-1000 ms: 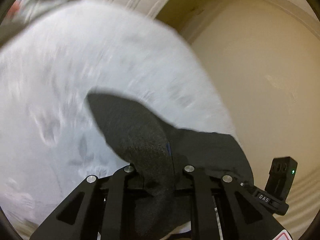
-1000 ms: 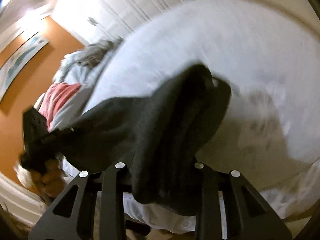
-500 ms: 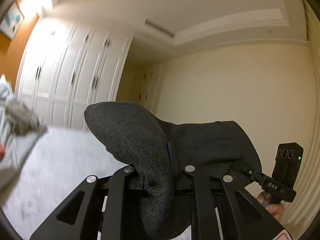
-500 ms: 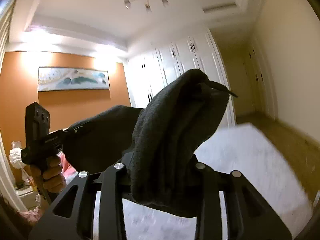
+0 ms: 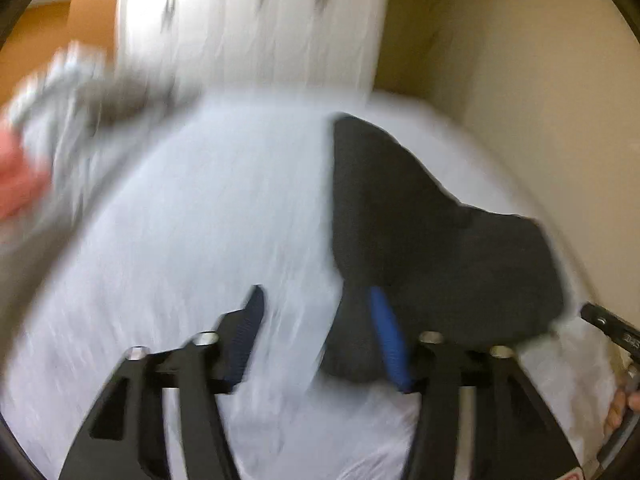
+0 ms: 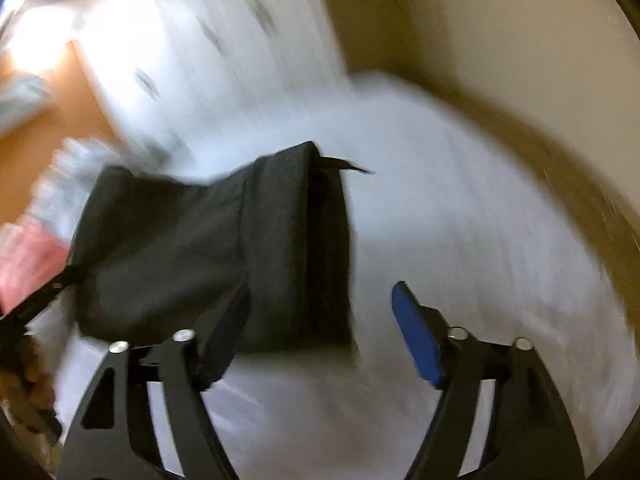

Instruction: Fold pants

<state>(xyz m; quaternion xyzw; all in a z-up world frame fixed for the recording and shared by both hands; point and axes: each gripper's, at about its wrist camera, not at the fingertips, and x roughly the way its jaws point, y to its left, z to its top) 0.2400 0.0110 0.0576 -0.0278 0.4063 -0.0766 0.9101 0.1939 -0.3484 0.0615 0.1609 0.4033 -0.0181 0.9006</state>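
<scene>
Both jaws are opening: the dark pants point(image 6: 224, 248) on the white bed point(image 5: 180, 240) slip from the left hand-held gripper point(image 5: 320, 332) and right hand-held gripper point(image 6: 320, 320), lying crosswise between them.

A home bedroom. A wide bed with a white sheet point(image 5: 192, 240) fills the view, with tall white wardrobe doors point(image 5: 256, 20) behind it. An orange wall point(image 6: 48, 128) and crumpled bedding point(image 5: 52, 92) show at left.

One pair of dark pants point(image 6: 224, 256) lies on one white bed point(image 6: 460, 208); two claws, left claw point(image 5: 320, 332) and right claw point(image 6: 320, 328), open above it.
</scene>
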